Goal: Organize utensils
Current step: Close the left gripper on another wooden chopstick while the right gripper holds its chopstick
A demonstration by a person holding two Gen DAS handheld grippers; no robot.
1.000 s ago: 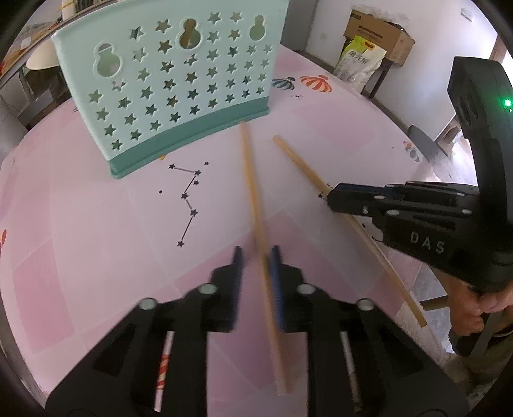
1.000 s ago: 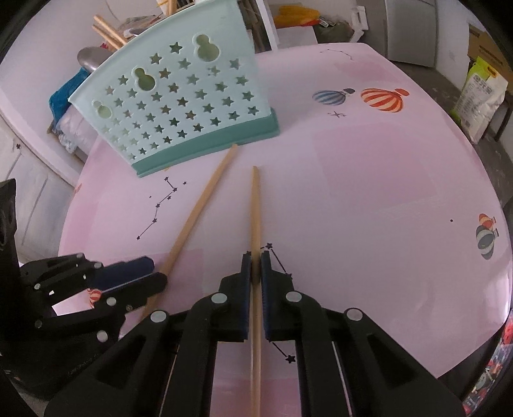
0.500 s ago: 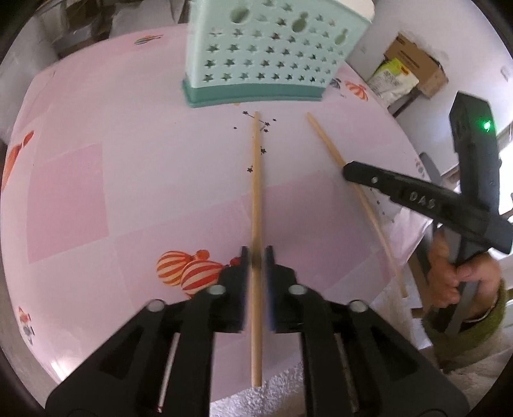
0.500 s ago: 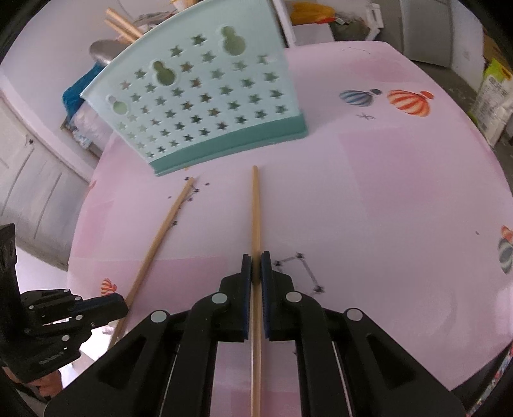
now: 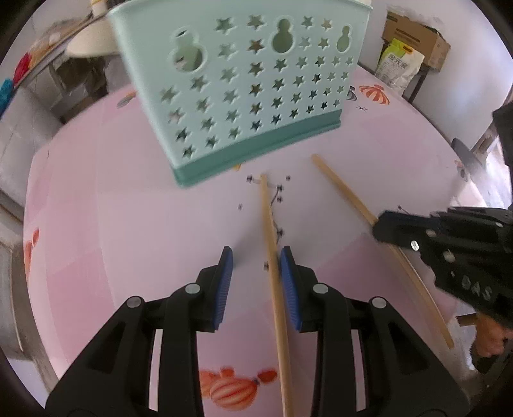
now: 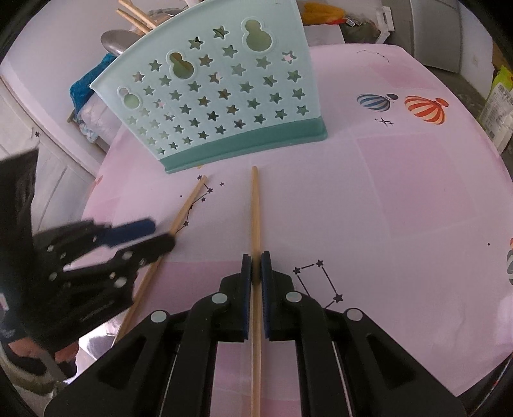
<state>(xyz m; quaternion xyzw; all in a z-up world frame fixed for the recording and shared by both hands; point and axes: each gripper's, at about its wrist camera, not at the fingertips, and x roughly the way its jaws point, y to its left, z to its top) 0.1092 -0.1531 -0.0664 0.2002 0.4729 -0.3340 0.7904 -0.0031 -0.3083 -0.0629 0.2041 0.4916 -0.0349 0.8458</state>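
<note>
**Two chopsticks before the star-cut holder**

The utensil holder [image 6: 224,106] is pale mint plastic with a darker teal base, its curved wall pierced by star and gourd-shaped holes. It stands upright on the pink worktop [image 6: 400,199]; wooden sticks [image 6: 134,16] and a metal spoon bowl [image 6: 115,40] show above its rim.

One light wooden chopstick [image 5: 275,282] lies between the pads of the opening left tool [image 5: 256,266], close against one pad, its far tip near the holder's base. The other chopstick [image 6: 255,224] is clamped in the right tool [image 6: 255,266], pointing at the holder, tip just short of it.
</note>
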